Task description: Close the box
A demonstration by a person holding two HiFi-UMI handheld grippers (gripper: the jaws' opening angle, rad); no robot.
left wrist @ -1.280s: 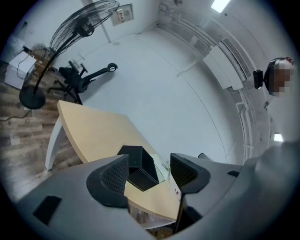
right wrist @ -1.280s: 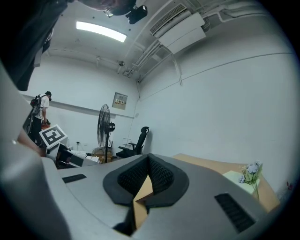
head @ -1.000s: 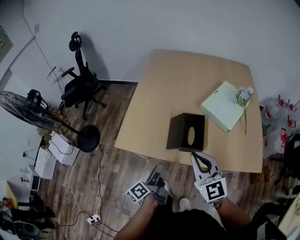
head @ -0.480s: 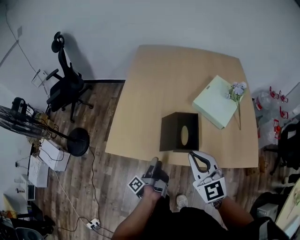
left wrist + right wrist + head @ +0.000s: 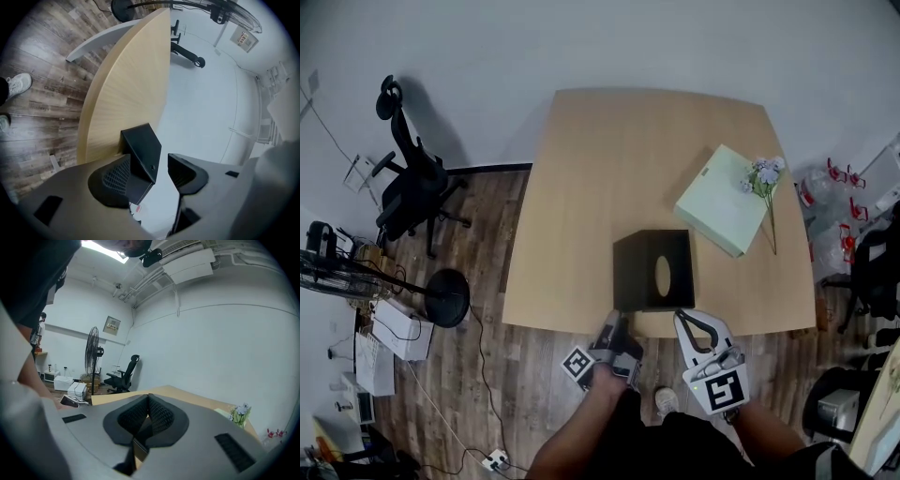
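Observation:
A black box (image 5: 654, 270) with an oval hole in its top stands on the wooden table (image 5: 609, 169), near the front edge. My left gripper (image 5: 617, 326) is just in front of the box's front left corner, rolled onto its side. Its jaws have just been closing but stand open. In the left gripper view the box (image 5: 142, 149) shows in the gap of that gripper (image 5: 149, 165), with neither pad pressing on it. My right gripper (image 5: 692, 317) hangs off the table's front edge, below the box's right corner. The right gripper (image 5: 148, 401) has its pads together with nothing in them.
A pale green flat box (image 5: 720, 199) with a sprig of flowers (image 5: 762, 173) lies on the table's right side. On the wood floor to the left are an office chair (image 5: 408, 183) and a fan's round base (image 5: 445, 298). A shoe (image 5: 16, 85) is below the table edge.
The left gripper has come up to the box's front left corner and rolled onto its side. The right gripper has hardly moved. The head view now sits closer over the table.

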